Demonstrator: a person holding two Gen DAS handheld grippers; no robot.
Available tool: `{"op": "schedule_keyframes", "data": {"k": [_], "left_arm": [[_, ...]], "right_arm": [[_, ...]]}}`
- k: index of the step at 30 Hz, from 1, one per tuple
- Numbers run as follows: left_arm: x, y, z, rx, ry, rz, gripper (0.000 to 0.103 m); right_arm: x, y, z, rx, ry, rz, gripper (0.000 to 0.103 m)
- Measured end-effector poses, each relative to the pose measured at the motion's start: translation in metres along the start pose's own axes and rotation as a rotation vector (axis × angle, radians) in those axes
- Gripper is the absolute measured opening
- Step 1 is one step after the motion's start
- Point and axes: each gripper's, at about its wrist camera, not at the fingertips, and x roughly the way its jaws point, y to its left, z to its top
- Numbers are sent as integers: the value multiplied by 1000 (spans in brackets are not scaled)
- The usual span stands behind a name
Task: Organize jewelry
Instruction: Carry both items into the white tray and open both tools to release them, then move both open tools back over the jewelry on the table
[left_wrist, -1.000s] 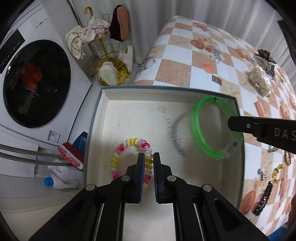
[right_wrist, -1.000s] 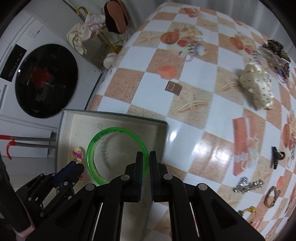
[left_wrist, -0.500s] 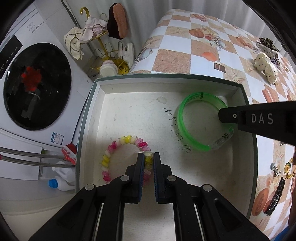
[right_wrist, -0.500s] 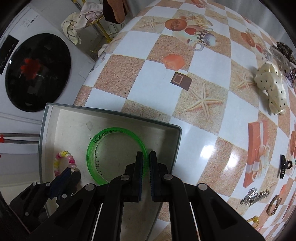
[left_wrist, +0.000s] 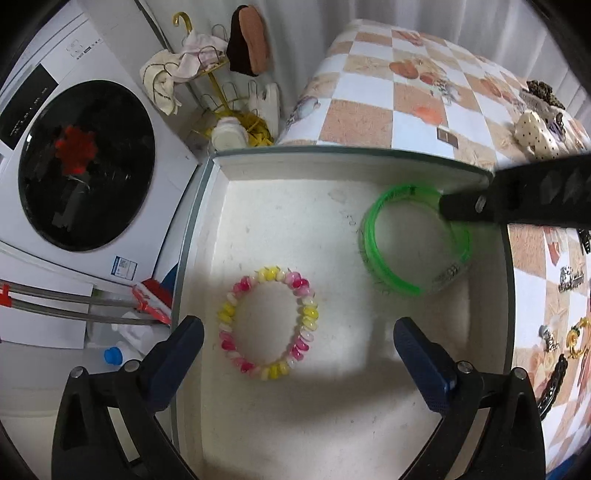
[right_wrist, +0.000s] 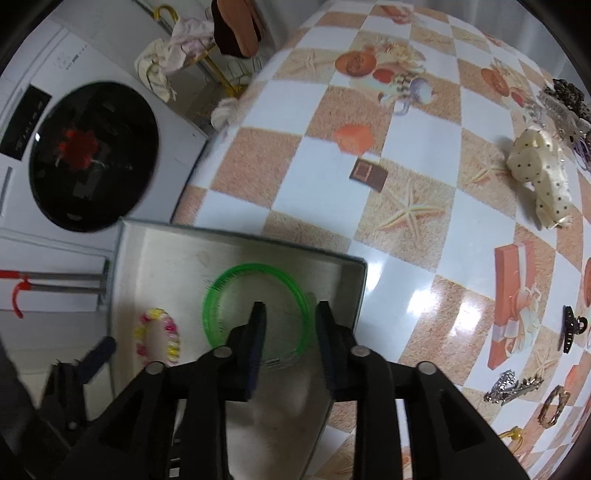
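Note:
A white tray sits at the table's left edge. A pink, yellow and white bead bracelet lies flat in it, between the wide-open fingers of my left gripper. A green bangle lies in the tray's far right corner. My right gripper is open and straddles the bangle's near right rim; its arm shows in the left wrist view. The bead bracelet and tray also show in the right wrist view.
On the checked tablecloth lie a cream dotted bow, a dark hair claw, silver and gold pieces and more clips at the far right. A washing machine and a yellow rack stand left of the table.
Both grippers have opened. The left one let go of the bead bracelet, which now lies flat in the tray; the right one let go of the green bangle in the tray's corner.

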Motion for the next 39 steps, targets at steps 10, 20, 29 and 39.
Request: {"op": "schedule_keyframes", "data": {"k": [10,20,29,39], "left_arm": [[-20,-14,-6,39,10,-23,103],[-53,-55,0,131,11,-71,103],[-85,-111,10,247,-43,-104,103],[-83,-168,7,357,-9,-149,103]], "right_arm": [[-54,-34,-13,109,-79,38,58],[-95,-105,-46,292,-135,28,88],[-127,-183,-107,462,-170,-25,89],[-140,-246,-161,591,-146,-75,89]]}}
